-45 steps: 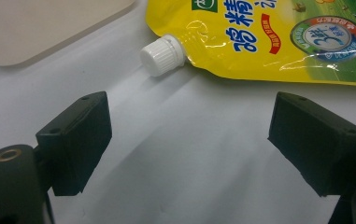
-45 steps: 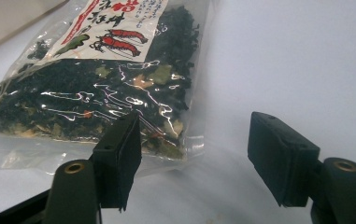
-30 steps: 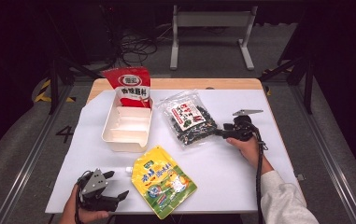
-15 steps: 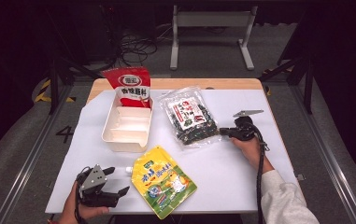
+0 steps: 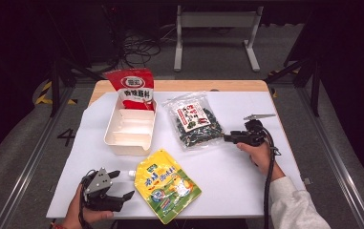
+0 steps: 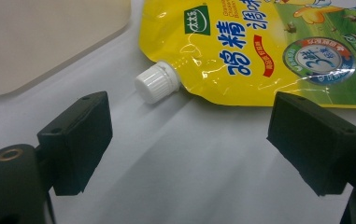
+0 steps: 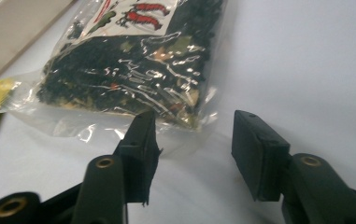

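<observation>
Two grippers, two bags, and neither one is grabbed yet. At the right middle of the high view the right gripper point(image 5: 228, 138) sits at the near corner of the clear bag point(image 5: 195, 120) of dark dried stuff. In its own view the jaws are moderately open, and one pad looks like it's already touching the crinkly sealed edge of that bag point(image 7: 133, 60), though I can't be sure of contact.

Lower left of the high view, the left gripper point(image 5: 122, 183) is spread wide, pointing at the yellow pouch point(image 5: 167, 184). Its own view shows the white cap point(image 6: 156, 83) just ahead, between the pads but well short of them.

What I'd worry about:
- The clear bag's edge is thin, slick film. If the jaws close on only that lip, it'll probably slide out or the bag will swing and dump its weight to one side.
- Going low on the table could pinch the white cloth point(image 5: 227, 176) along with the film.
- The cap is round and small, so an off-centre squeeze may just squirt it sideways and spin the pouch.

The tray point(image 5: 130, 132) and red bag point(image 5: 134, 89) sit upper left, out of the way.
</observation>
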